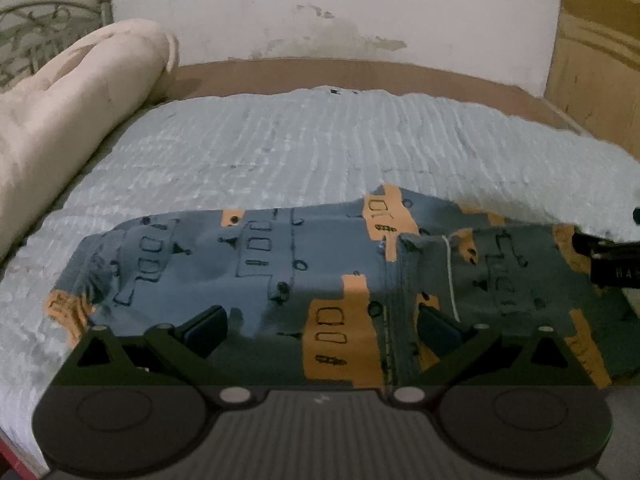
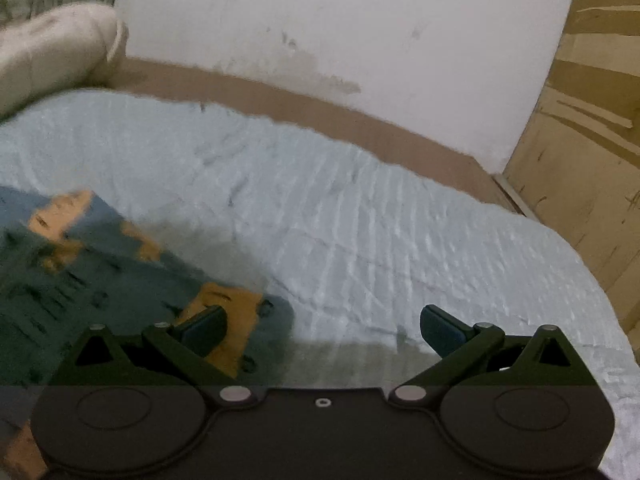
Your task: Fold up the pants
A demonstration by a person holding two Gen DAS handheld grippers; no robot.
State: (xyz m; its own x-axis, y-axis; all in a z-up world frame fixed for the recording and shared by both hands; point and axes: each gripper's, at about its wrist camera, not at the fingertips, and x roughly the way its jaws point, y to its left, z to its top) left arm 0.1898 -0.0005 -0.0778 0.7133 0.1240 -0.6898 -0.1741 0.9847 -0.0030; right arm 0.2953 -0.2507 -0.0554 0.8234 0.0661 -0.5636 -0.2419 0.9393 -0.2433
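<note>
Pants, blue-grey with orange patches, lay spread flat on the pale blue bedspread of a bed. Over them hung the left claw, fingers spread wide, pinching nothing. At their right end the right claw was likewise spread. A cream rolled blanket lay to the left.
</note>
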